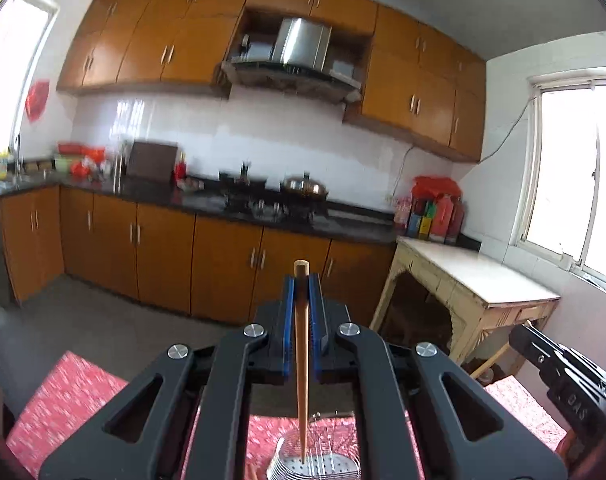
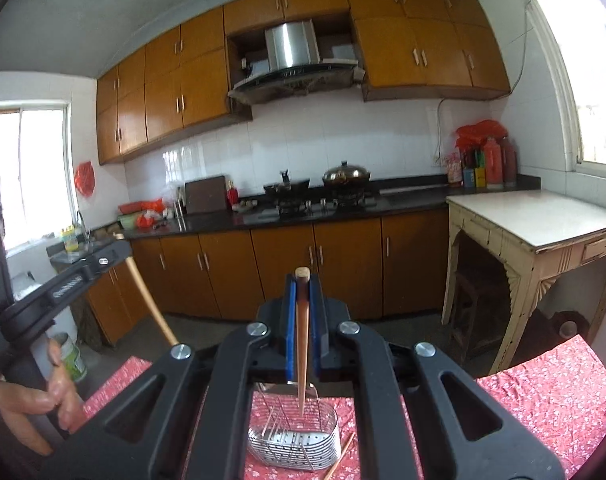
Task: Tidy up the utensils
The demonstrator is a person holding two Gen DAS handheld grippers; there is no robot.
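Over the bench [image 2: 551,396], spread with a red patterned cloth: both claws raised above the work, each clamped on one chopstick, tip pointing down
- Metal utensil basket [image 2: 295,440]: perforated floor, wire walls, standing on the cloth directly beneath both claws; near rim cut off by the frame edge in the left view
- Left claw [image 1: 302,284]: blue pads closed on a pale wooden chopstick [image 1: 302,360], its tip over the basket floor; whether it touches cannot be told
- Right claw [image 2: 302,284]: pads closed on a darker reddish chopstick [image 2: 302,360], tip hanging just above the basket's back wall
- Loose chopstick [image 2: 341,456]: lying on the cloth against the basket's right side, lower end out of frame
- Handling, as judged: keep each stick vertical, lower until the tip sits well inside the wire wall, then release; one at a time, so the claws do not collide
- Obscured: claw bodies hide most of the cloth; any further utensils cannot be made out
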